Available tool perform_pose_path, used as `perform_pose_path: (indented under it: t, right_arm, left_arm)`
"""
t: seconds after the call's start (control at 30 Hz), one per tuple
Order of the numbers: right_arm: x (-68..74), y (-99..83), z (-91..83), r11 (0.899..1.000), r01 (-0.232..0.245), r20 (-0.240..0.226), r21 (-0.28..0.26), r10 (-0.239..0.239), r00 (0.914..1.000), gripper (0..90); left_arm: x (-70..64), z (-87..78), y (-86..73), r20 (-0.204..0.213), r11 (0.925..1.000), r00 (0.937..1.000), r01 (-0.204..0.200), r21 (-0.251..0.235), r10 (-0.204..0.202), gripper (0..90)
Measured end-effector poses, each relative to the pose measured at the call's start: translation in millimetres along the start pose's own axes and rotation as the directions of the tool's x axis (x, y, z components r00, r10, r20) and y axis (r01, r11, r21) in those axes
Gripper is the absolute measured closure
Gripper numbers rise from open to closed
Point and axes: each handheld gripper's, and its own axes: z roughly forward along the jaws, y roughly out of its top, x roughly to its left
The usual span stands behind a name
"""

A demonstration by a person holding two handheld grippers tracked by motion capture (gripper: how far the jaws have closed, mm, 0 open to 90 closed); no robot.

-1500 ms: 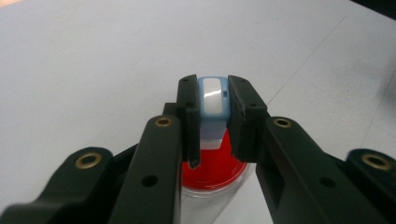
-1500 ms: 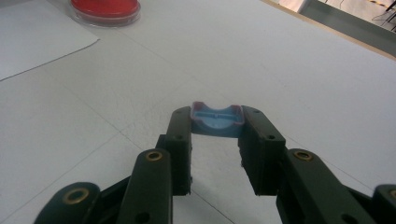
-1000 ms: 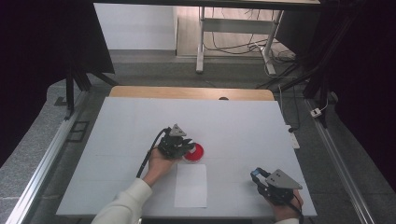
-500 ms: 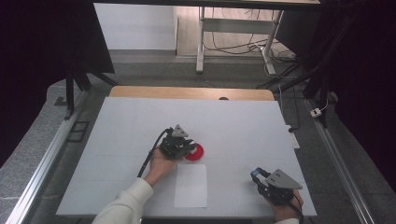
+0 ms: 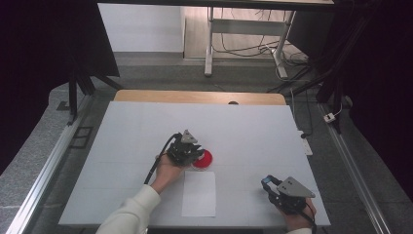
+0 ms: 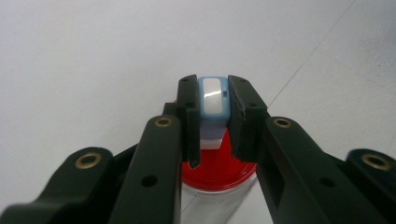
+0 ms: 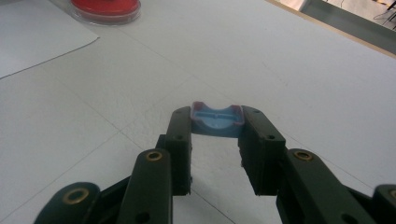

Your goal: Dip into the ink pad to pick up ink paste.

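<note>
Left tongs: I have them clamped on a small blue-and-white stamp, held directly over the red ink pad.
Right tongs: closed on a blue cap, hovering near the worktop's near right corner.
Red ink pad: mid-worktop, touching the far edge of the white paper sheet.

Between our grippers, only the paper sheet and red dish interrupt open table.
</note>
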Motion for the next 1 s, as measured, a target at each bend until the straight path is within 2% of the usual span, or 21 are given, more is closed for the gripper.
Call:
perform_pose_path:
  t: [0.53, 0.8, 1.0]
  right_arm:
    - [0.3, -0.2, 0.4, 1.000, 0.000, 0.000, -0.001, 0.000, 1.0000, 65.0]
    - [0.7, 0.0, 0.3, 1.000, 0.001, 0.000, 0.000, -0.001, 1.0000, 65.0]
    - [0.1, -0.2, 0.2, 1.000, 0.000, 0.002, -0.001, 0.000, 1.0000, 65.0]
  left_arm:
    - [-3.0, 3.8, 0.0, -0.011, 0.9999, 0.9999, -0.012, 0.007, 0.012, 75.5]
    - [-5.4, 6.7, -0.5, -0.029, 0.9991, 0.9990, -0.034, 0.026, 0.035, 75.6]
    - [-4.6, 7.0, -1.0, -0.022, 0.9992, 0.9992, -0.032, 0.025, 0.032, 75.7]
